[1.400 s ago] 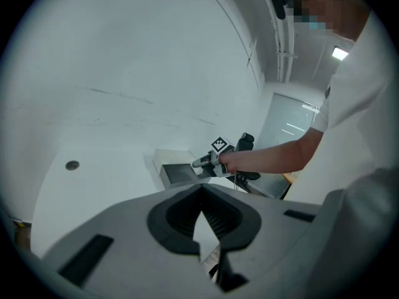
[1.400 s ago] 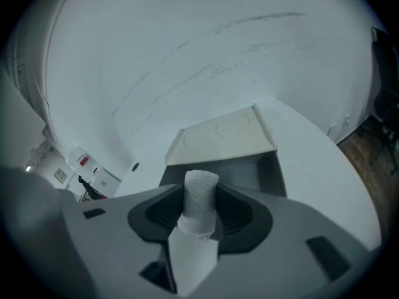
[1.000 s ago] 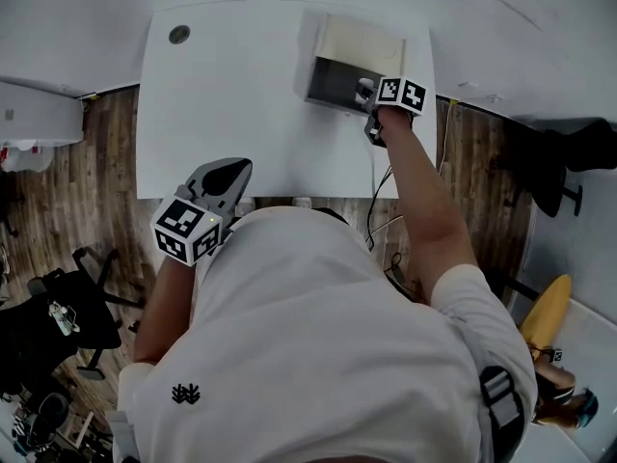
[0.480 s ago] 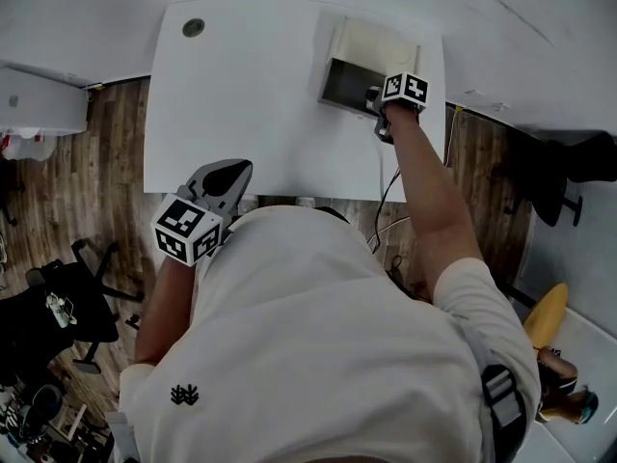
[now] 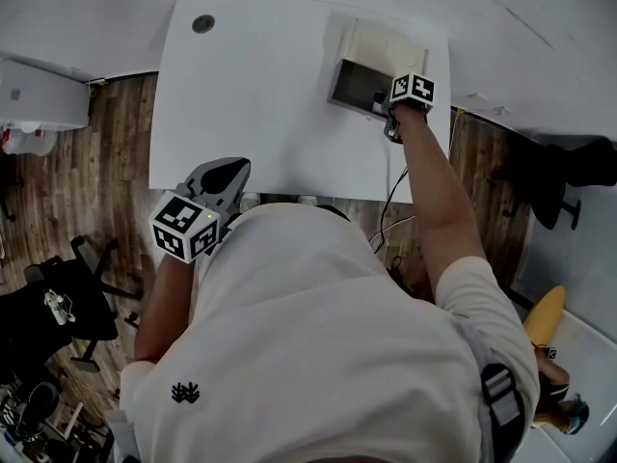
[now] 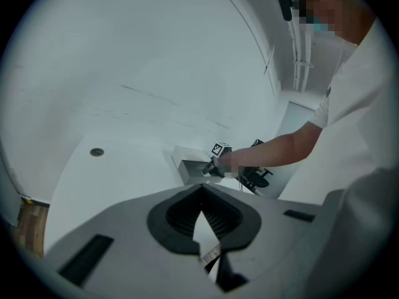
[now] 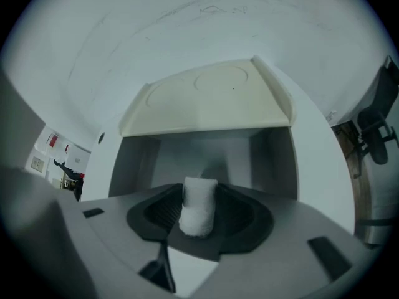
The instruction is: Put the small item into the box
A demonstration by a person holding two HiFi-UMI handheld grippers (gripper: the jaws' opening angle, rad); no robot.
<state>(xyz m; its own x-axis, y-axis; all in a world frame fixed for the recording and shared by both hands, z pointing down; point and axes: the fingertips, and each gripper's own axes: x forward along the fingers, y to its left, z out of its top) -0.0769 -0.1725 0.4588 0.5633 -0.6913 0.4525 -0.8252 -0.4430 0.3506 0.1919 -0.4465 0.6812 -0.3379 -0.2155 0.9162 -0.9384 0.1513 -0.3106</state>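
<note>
A small white roll (image 7: 198,205) stands between the pads of my right gripper (image 7: 199,213), which touch it on both sides; the jaws have just been opening a little with the roll still between them. The gripper points steeply down into the open grey box (image 7: 212,157), under its raised cream lid (image 7: 212,98). In the head view the box (image 5: 359,77) sits at the white table's far right, with my right gripper (image 5: 383,99) at its near rim. My left gripper (image 5: 236,170) hovers at the table's front edge, shut and empty, tips meeting (image 6: 201,189).
The white table (image 5: 260,95) has a round cable hole (image 5: 202,23) at its far left corner. A cable (image 5: 390,210) hangs off the near right edge. Office chairs stand on the wood floor at the left (image 5: 58,307) and right (image 5: 559,172).
My right gripper has tipped down and sunk a little lower into the box mouth. The left gripper stays at the table's front edge.
</note>
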